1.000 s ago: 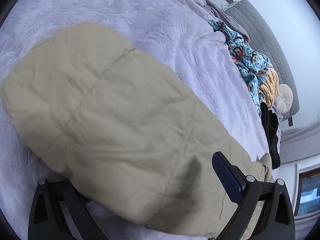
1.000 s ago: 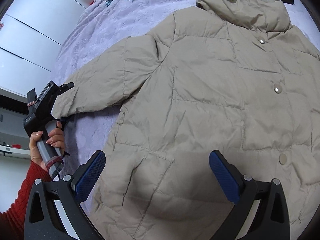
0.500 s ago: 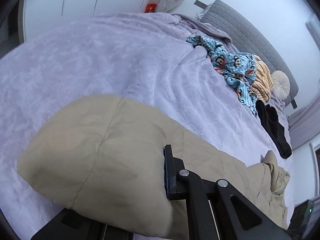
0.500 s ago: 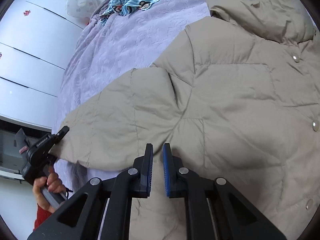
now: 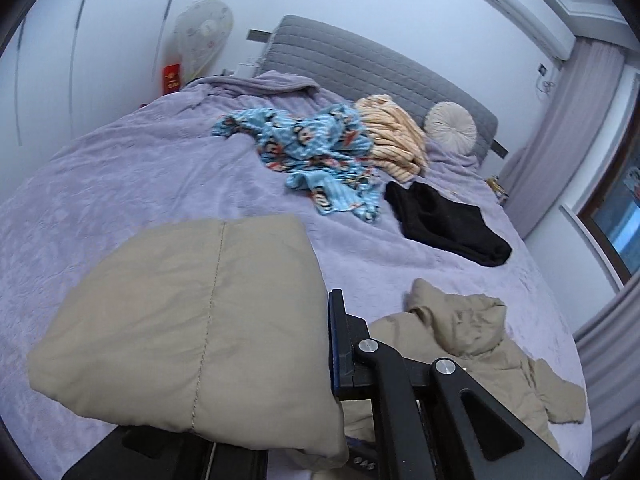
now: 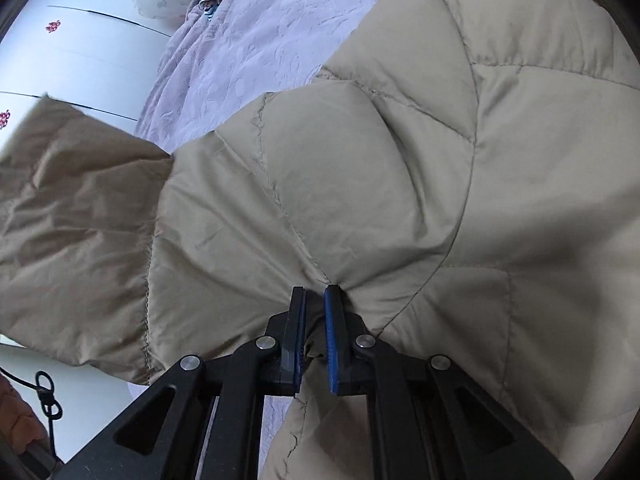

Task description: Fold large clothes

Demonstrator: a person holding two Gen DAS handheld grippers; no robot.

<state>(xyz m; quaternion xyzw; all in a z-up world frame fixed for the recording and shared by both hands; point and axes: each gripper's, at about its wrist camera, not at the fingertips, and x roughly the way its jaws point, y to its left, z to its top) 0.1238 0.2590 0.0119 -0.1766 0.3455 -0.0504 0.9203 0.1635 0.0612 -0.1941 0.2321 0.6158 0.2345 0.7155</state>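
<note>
Two grips are set, and both need to hold while you carry the sleeve (image 5: 184,332) inward. Your left claw (image 5: 332,344) is clamped narrow on the cuff end of the sleeve, which rides up off the bed (image 5: 160,176) and fills the lower left of that view. Your right claw (image 6: 315,332) is pinched almost closed on a tuck of the jacket (image 6: 500,184) where the sleeve meets the body, with cloth bunched between its blue pads (image 6: 331,336).

The jacket itself lies spread on the purple bed, collar (image 5: 456,316) toward the headboard (image 5: 360,68), and its far sleeve trails off to the side.

Treat the right claw as the hinge, in my judgement: keep it low and quiet so the fold line forms at the shoulder seam. Swing the left claw across the chest in a flat arc, cuff leading, and lay the sleeve along the body, not diagonally over the collar.

Puffy padding springs back, so press the sleeve down before letting go. Slick fabric may slip from a thin pinch; if the cuff sags, regrip deeper. Keep clear of the blue patterned garment (image 5: 316,148) and the black garment (image 5: 444,224) farther up the bed.
</note>
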